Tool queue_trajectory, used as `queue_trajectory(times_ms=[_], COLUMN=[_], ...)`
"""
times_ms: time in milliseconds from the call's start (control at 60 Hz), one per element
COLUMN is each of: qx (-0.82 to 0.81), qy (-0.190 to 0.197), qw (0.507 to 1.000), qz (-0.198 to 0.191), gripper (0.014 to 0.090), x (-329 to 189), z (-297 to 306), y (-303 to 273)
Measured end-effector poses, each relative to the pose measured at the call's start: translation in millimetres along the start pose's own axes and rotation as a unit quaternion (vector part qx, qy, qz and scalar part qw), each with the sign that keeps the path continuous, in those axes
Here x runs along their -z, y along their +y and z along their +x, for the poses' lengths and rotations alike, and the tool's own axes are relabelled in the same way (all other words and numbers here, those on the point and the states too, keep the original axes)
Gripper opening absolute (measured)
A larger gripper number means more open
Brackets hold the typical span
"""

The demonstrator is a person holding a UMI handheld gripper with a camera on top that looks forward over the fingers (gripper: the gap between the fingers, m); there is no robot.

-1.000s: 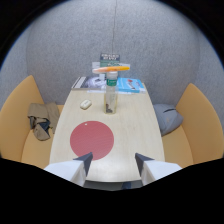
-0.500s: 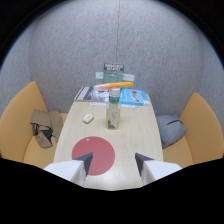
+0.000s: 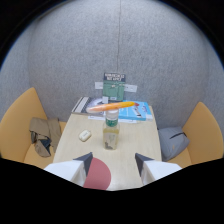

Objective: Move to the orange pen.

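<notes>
Gripper view: the orange pen (image 3: 112,106), long and slim, lies level across the cap of a clear bottle (image 3: 111,131) standing mid-table, toward the far edge of the table (image 3: 142,150). The gripper (image 3: 113,162) hangs wide open and empty over the near edge, above a red disc (image 3: 97,175), the bottle just beyond its fingers.

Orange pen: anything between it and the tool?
Gripper view: the bottle stands between the open tool and the orange pen. The pen lies across the bottle's top. Bare tabletop separates tool from bottle.
</notes>
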Motion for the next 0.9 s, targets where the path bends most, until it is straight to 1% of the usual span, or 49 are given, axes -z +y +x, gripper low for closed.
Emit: queue_trajectory(times_ms=[433,900], qx=[0.006,0.011], qy=[-0.011,-0.022], qw=[1.000,0.999], qz=[0.016,0.026], gripper=[0.0867,0.0866], x=[-47,-75], z=[2,-4], y=[-39,-56])
